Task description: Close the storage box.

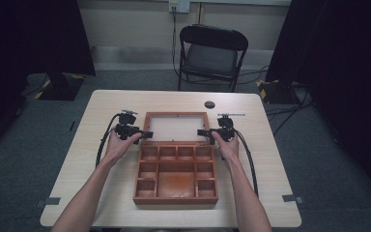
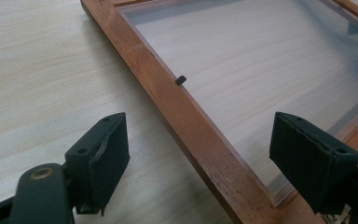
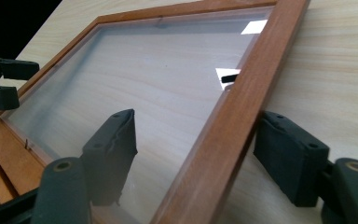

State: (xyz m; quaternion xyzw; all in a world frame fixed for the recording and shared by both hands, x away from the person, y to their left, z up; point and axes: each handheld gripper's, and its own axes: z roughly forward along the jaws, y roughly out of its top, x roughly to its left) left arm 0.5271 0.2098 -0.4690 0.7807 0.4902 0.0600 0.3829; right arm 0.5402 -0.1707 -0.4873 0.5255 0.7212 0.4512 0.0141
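The left gripper (image 2: 198, 156) was held part open, its jaws set astride the left rail of the glazed lid (image 1: 176, 126) without contact; the right gripper (image 3: 193, 156) straddled the right rail likewise, gaps seen on both sides; the lid lay flat on the table (image 1: 67, 183) behind the compartmented wooden box (image 1: 176, 174); bare tabletop was left outboard of both rails.

The left gripper (image 2: 198, 163) straddles the lid frame (image 2: 177, 116) with its jaws standing clear of the wood, the clear pane (image 2: 261, 70) lying just beyond that frame.
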